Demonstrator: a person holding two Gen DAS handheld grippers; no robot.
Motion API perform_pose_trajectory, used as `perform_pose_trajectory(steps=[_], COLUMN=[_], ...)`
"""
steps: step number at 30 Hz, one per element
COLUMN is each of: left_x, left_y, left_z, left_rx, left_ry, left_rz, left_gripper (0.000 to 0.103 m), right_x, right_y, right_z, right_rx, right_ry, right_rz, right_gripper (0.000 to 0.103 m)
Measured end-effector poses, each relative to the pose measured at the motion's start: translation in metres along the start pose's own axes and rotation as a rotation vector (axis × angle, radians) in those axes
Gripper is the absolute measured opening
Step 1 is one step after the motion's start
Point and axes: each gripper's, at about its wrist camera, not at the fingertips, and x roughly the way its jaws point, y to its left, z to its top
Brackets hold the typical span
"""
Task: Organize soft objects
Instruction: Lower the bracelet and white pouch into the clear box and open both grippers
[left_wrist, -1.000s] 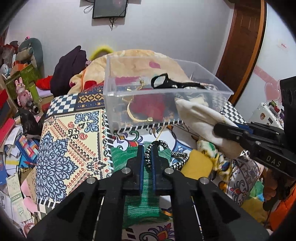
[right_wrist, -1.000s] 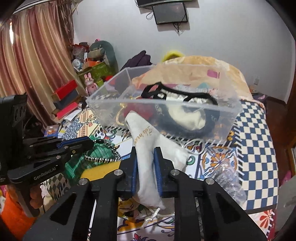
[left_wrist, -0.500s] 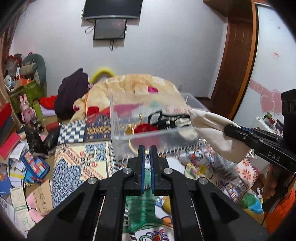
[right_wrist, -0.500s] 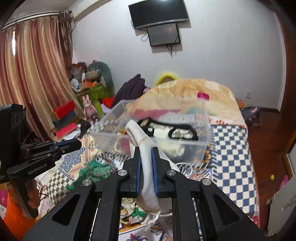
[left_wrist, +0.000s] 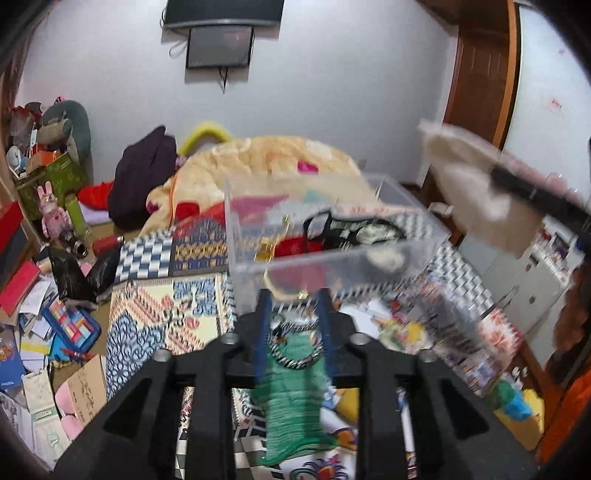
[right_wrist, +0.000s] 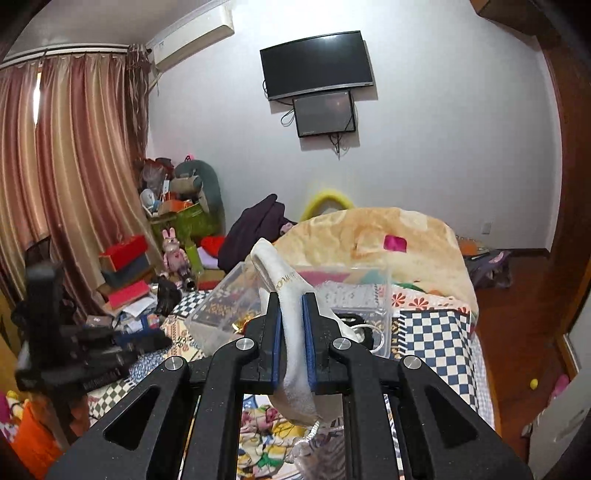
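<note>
In the right wrist view the right gripper (right_wrist: 293, 328) sits at lower centre with its fingers clamped on a white cloth pouch (right_wrist: 284, 291), whose top curls up in front of the clear plastic box (right_wrist: 384, 295) on the patterned bedspread (right_wrist: 436, 332). In the left wrist view the left gripper (left_wrist: 293, 314) is at lower centre, its jaws opening with nothing gripped. Below the gap, a black-and-white beaded bracelet (left_wrist: 295, 360) lies on a green knitted cloth (left_wrist: 291, 402), just in front of the box.
</note>
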Motion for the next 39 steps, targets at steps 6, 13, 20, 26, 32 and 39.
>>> perform_pose_trajectory(steps=[6,13,20,26,32,39], left_x=[0.041,0.063,0.063,0.035,0.0,-0.015], left_y=[0.013,0.013,0.01,0.007,0.003,-0.006], left_z=[-0.018,-0.026,-0.022,-0.008,0.021,0.059], left_rx=[-0.043,-0.034,-0.026,-0.026,-0.016,0.021], left_ry=[0.117,0.16,0.144,0.065,-0.055,-0.166], left_rz=[-0.008,-0.019,-0.035,-0.039,-0.04,-0.005], left_gripper=[0.036,0.033,0.009,0.008,0.007,0.008], right_x=[0.004,0.013,0.02,0.024,0.033,0.058], right_y=[-0.003,-0.004,-0.003,-0.007,-0.007,-0.004], right_z=[0.005,0.013,0.017,0.027,0.036,0.031], right_rx=[-0.005,-0.012,-0.023,-0.024,-0.027,-0.058], right_ry=[-0.009,-0.018,-0.018,-0.029,-0.042,0.008], right_rz=[-0.022,-0.038,-0.041,-0.051,-0.058,-0.071], right_gripper=[0.01,0.01,0.01,0.01,0.01,0.01])
